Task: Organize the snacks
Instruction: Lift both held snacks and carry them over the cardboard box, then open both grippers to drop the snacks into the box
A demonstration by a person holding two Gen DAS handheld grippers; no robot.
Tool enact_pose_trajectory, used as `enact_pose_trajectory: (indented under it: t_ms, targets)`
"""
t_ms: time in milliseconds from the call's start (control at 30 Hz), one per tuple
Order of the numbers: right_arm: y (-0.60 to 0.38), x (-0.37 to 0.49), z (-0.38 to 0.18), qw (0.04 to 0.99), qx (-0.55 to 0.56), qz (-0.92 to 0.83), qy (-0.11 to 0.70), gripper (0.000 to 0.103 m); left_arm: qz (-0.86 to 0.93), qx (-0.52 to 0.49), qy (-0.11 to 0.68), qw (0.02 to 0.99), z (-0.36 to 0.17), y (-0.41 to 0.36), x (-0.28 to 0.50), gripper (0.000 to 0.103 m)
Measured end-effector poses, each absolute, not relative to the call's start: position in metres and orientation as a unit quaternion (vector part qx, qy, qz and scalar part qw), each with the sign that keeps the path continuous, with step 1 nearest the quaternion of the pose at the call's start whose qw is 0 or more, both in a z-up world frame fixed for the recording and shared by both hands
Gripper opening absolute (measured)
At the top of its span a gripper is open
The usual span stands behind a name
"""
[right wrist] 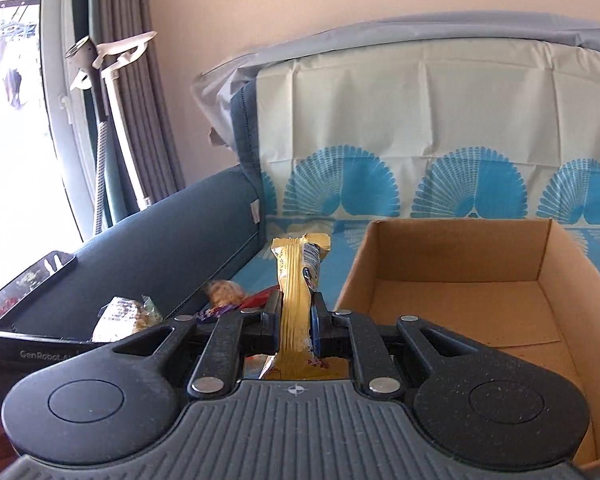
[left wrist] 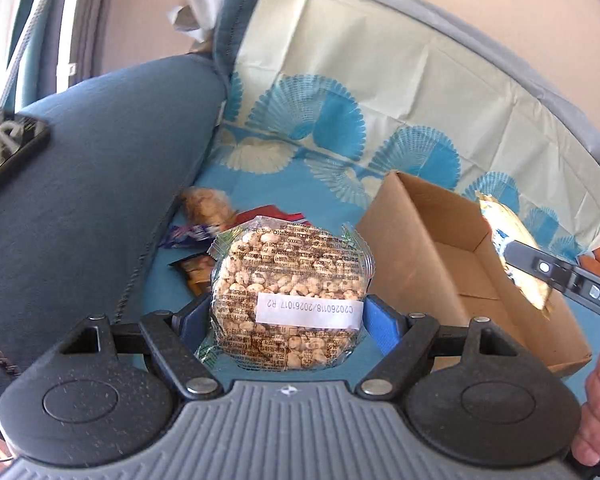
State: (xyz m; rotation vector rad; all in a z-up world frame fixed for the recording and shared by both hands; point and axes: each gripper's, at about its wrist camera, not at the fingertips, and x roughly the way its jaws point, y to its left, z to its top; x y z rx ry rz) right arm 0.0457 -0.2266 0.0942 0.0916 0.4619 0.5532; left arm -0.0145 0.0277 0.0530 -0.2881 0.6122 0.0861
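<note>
My left gripper [left wrist: 288,312] is shut on a round puffed-grain cake in clear wrap [left wrist: 288,288], held above the blue cloth; it also shows in the right wrist view [right wrist: 120,318]. My right gripper [right wrist: 296,316] is shut on a gold snack packet [right wrist: 296,292], held just left of the open cardboard box [right wrist: 460,308]. In the left wrist view the gold packet [left wrist: 516,252] hangs over the box [left wrist: 440,252], whose inside looks empty. More loose snacks [left wrist: 216,220] lie on the cloth beyond the cake, also seen in the right wrist view [right wrist: 228,296].
A dark blue sofa arm [left wrist: 92,208] runs along the left with a phone [left wrist: 8,148] on it. The sofa back [right wrist: 440,140] is draped in a cream and blue fan-pattern cloth. Curtains and a window [right wrist: 16,120] are at the far left.
</note>
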Motion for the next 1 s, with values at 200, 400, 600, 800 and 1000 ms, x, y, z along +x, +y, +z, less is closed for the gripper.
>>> enact_pose_trajectory:
  t_ms: [200,400,600,800,1000]
  targets:
    - [-0.28,0.08,0.096,0.955,0.094,0.177,0.218,0.014,-0.02,-0.102,0.252,0.962,0.079,-0.058,0.005,0.084]
    - [-0.34,0.101,0.092,0.966,0.129,0.075,0.214,0.014,-0.087,-0.058,0.223,0.969,0.096,-0.137,0.031,0.084]
    - [-0.374,0.108,0.089,0.968,0.142,0.021,0.208,0.014,-0.08,-0.056,0.278,0.956,0.093,-0.171,0.078,0.084]
    - [-0.373,0.109,0.089,0.969,0.135,0.016,0.209,0.014,-0.076,-0.034,0.289,0.954,0.092,-0.194,0.102,0.084]
    - [-0.369,0.11,0.088,0.969,0.12,0.0,0.218,0.031,-0.056,0.016,0.299,0.953,0.089,-0.2,0.112,0.098]
